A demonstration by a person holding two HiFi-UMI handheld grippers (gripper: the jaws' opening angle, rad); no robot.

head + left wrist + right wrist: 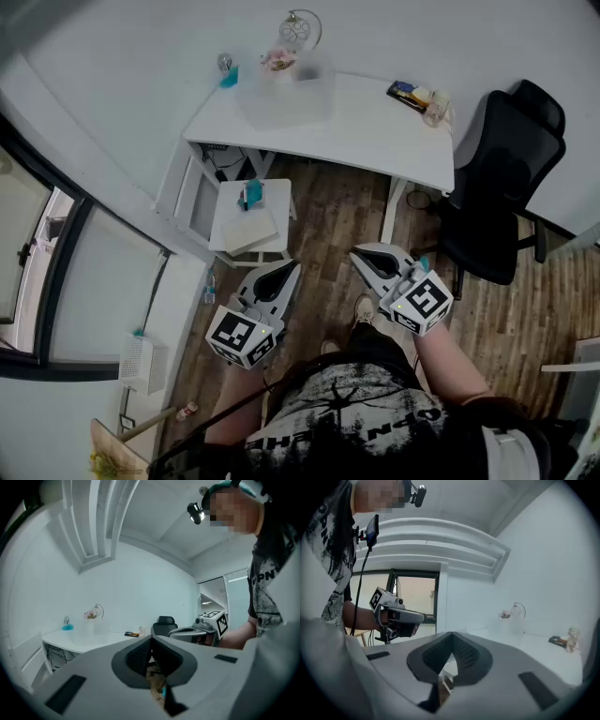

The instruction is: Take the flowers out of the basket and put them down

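Pink flowers (278, 60) stand at the back of the white desk (375, 131), in or just behind a translucent basket (287, 94); I cannot tell which. The left gripper view shows the flowers (90, 614) far off, and so does the right gripper view (505, 614). My left gripper (286, 270) and right gripper (362, 255) hang side by side over the wooden floor, well short of the desk. Both are shut with nothing between their jaws. The left gripper (151, 641) and right gripper (452, 637) each point toward the desk.
A black office chair (497, 187) stands at the desk's right end. A small white side table (251, 223) sits in front of the desk's left half. On the desk are a blue item (228, 75) and small things (417, 96) at the right. A window lies to the left.
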